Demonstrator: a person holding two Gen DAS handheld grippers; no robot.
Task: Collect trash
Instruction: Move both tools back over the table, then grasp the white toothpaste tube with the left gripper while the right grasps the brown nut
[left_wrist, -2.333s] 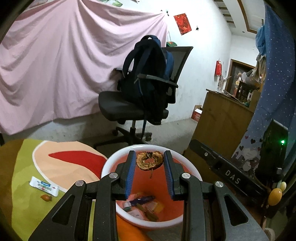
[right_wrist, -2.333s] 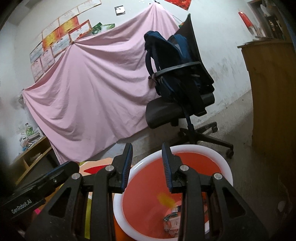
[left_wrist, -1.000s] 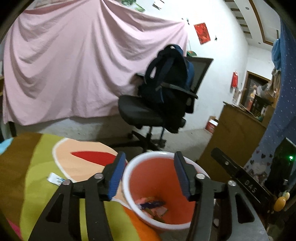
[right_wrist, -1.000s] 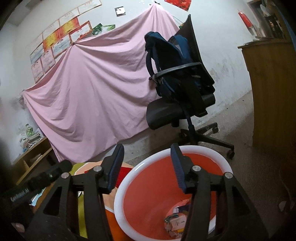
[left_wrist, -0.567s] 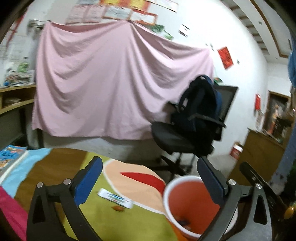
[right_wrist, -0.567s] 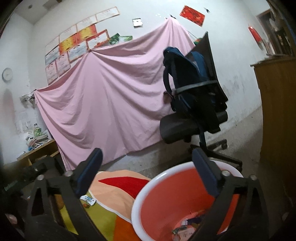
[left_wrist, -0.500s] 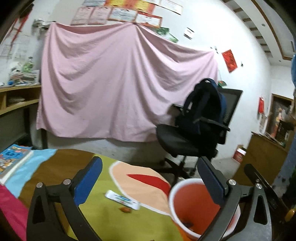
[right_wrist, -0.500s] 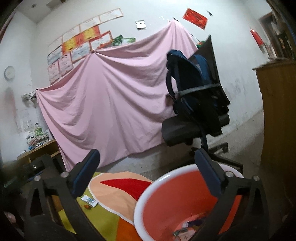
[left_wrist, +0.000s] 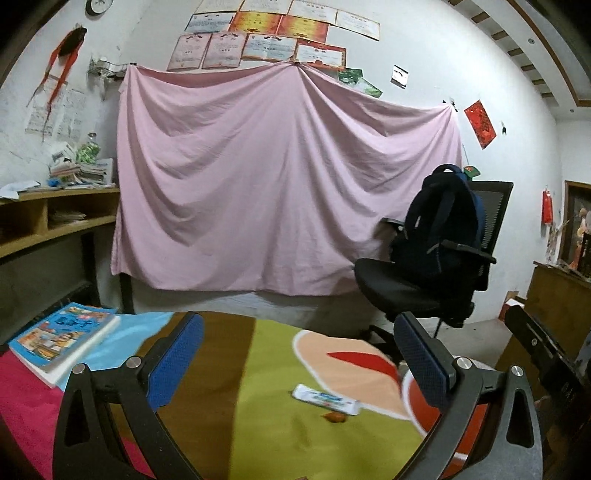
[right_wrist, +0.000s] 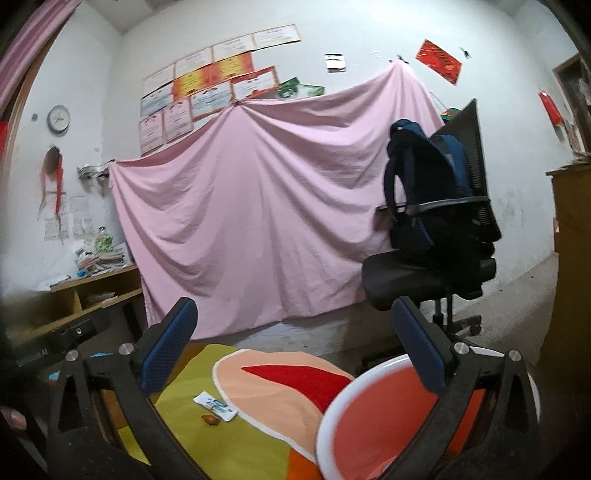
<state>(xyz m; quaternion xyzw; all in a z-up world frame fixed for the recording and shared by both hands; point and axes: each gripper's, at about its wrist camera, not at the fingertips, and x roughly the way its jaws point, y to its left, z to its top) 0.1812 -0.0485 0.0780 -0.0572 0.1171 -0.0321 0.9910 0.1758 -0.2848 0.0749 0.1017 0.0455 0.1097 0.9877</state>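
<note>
A white wrapper with blue print (left_wrist: 326, 398) lies on the colourful tablecloth (left_wrist: 266, 417), with a small orange scrap (left_wrist: 335, 417) just in front of it. Both also show in the right wrist view, the wrapper (right_wrist: 215, 405) and the scrap (right_wrist: 210, 419). The orange bin with a white rim (right_wrist: 373, 417) stands at the table's right edge; in the left wrist view only part of the bin (left_wrist: 417, 402) shows behind my right finger. My left gripper (left_wrist: 299, 354) is wide open and empty, above the table. My right gripper (right_wrist: 295, 347) is wide open and empty beside the bin.
A book (left_wrist: 62, 339) lies at the table's left end. A black office chair with a blue backpack (left_wrist: 439, 258) stands beyond the table. A pink sheet (left_wrist: 280, 192) covers the far wall. A wooden cabinet (left_wrist: 554, 295) stands right, shelves (left_wrist: 55, 221) left.
The left gripper let a brown core drop into the bin. Both grippers opened wide and swung left and back from the bin, bringing the wrapper and scrap into view.
</note>
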